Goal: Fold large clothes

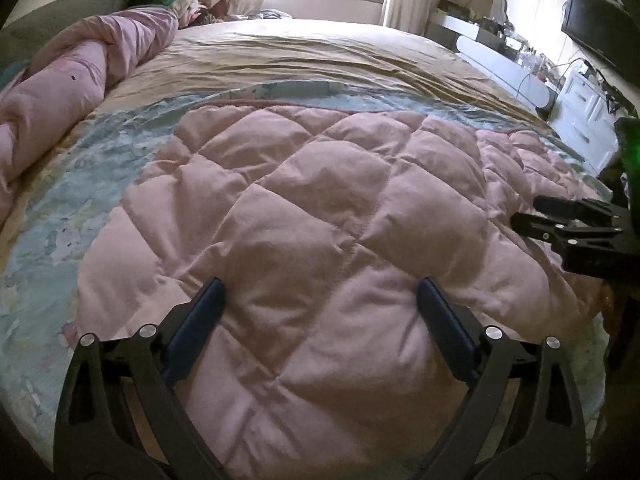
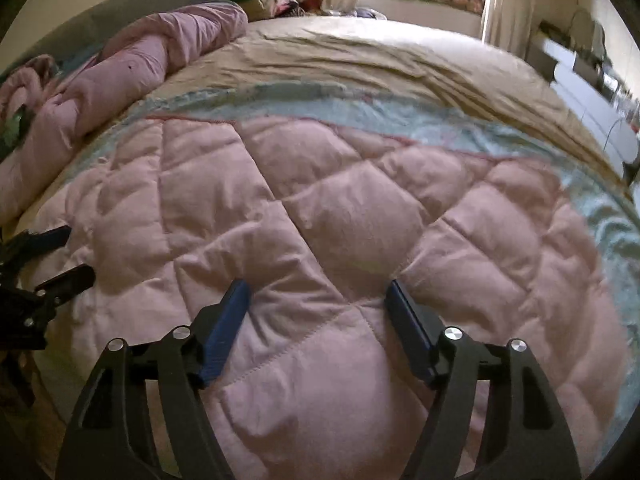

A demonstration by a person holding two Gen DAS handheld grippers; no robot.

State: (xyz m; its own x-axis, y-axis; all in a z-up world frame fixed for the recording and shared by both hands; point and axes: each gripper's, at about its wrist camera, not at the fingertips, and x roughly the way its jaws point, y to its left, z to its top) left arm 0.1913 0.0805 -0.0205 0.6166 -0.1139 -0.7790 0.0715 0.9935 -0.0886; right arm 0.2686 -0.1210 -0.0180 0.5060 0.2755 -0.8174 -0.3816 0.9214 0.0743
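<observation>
Both sets of jaws stand spread wide with nothing between the pads. The left gripper [image 1: 320,300] hovers over the near edge of the pink quilted comforter [image 1: 320,208], its blue fingers [image 1: 200,320] framing a puffed panel; the right gripper [image 2: 318,304] does the same further along that edge, and neither seems to touch the fabric, though the fisheye makes the gap hard to judge.

The comforter lies spread across the near half of the bed, pink side up, with its pale blue patterned face [image 1: 52,216] showing as a band around the far and left edges. Beyond it is the bare tan sheet [image 1: 320,52], and a rolled pink duvet [image 1: 72,92] lies along the left side.

The step in hand looks like taking the near hem for a fold. To do it well, each gripper should drop onto the hem itself, bite through the full thickness near a stitched seam where the filling is thinner, and close at matching points so the edge lifts level and the fold lands square on the far border.

The left wrist view shows the right gripper's arms at its right edge, plus a white dresser [image 1: 580,112] and a dark screen [image 1: 592,28]. The right wrist view shows the left gripper at its left edge and more of the comforter's right side running to the mattress edge
</observation>
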